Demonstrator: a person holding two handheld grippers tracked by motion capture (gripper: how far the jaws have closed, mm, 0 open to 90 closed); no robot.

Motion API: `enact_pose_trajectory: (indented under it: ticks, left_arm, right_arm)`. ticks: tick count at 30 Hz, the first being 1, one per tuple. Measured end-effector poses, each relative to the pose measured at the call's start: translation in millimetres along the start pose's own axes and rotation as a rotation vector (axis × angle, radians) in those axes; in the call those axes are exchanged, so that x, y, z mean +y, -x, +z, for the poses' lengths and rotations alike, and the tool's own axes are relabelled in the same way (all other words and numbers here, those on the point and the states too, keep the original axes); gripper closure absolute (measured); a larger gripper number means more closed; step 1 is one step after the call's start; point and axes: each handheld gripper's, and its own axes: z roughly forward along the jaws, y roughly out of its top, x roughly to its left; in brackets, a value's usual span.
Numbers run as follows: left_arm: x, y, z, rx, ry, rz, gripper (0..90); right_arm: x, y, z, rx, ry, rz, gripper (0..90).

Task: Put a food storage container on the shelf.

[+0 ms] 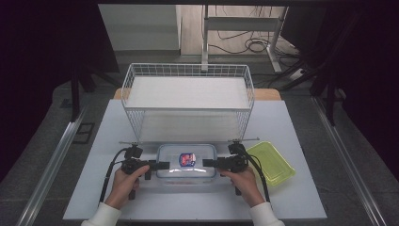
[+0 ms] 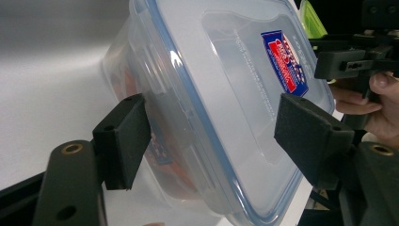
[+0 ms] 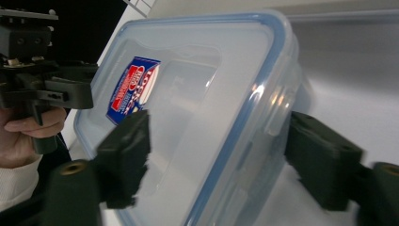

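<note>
A pale grey-white rectangular tabletop [image 1: 117,122] carries everything, its matte surface bare along the left and front edges. At the far middle a white wire-mesh basket [image 1: 188,101] with a flat white floor stands on it, open at the top. Just in front of the basket sits a clear plastic food container [image 1: 187,161] with a blue-rimmed snap lid and a red-and-blue label on top. To the right of the container, just beside it, a translucent yellow-green rectangular plastic lid [image 1: 272,161] lies flat on the tabletop, turned at an angle to the table's edges.
</note>
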Motion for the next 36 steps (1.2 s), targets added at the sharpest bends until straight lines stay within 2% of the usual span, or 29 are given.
enact_pose_trajectory:
  ticks: [3, 6, 8, 12, 17, 20, 23, 28, 31, 36]
  left_arm:
    - [-1.6, 4.1, -2.4, 0.011, 0.0, 0.026, 28.6]
    - [-2.7, 5.4, -4.4, 0.013, 0.006, 0.035, 31.1]
    - [-4.2, 6.1, -6.7, 0.006, 0.016, 0.037, 33.6]
    - [-8.7, 11.2, -12.2, 0.017, 0.026, 0.085, 36.1]
    - [-12.6, 14.3, -18.4, 0.013, 0.029, 0.122, 40.8]
    - [-14.4, 14.0, -20.3, 0.006, 0.037, 0.129, 43.4]
    - [-18.0, 10.3, -23.2, -0.029, 0.055, 0.118, 46.6]
    - [-21.5, 12.7, -25.7, -0.029, 0.061, 0.144, 47.5]
    - [-23.4, 10.0, -28.4, -0.055, 0.063, 0.149, 49.9]
    - [-24.2, 10.9, -29.1, -0.052, 0.062, 0.161, 50.9]
  right_arm:
    - [-2.2, 0.6, -4.6, 0.01, 0.016, 0.013, 32.9]
    - [-4.2, 0.7, -8.4, 0.022, 0.031, 0.013, 36.3]
    - [-6.1, -0.2, -10.9, 0.024, 0.038, 0.001, 37.7]
    - [-9.4, -2.9, -15.8, 0.03, 0.049, -0.031, 40.4]
    - [-14.1, -6.4, -22.5, 0.044, 0.054, -0.071, 43.6]
    - [-16.3, -7.5, -24.7, 0.049, 0.058, -0.081, 44.8]
    - [-20.8, -9.9, -28.0, 0.053, 0.067, -0.103, 46.3]
    - [-24.7, -10.2, -30.6, 0.061, 0.077, -0.116, 48.0]
    - [-28.5, -12.5, -32.1, 0.058, 0.093, -0.137, 48.4]
    - [-31.4, -12.0, -33.7, 0.07, 0.099, -0.134, 49.2]
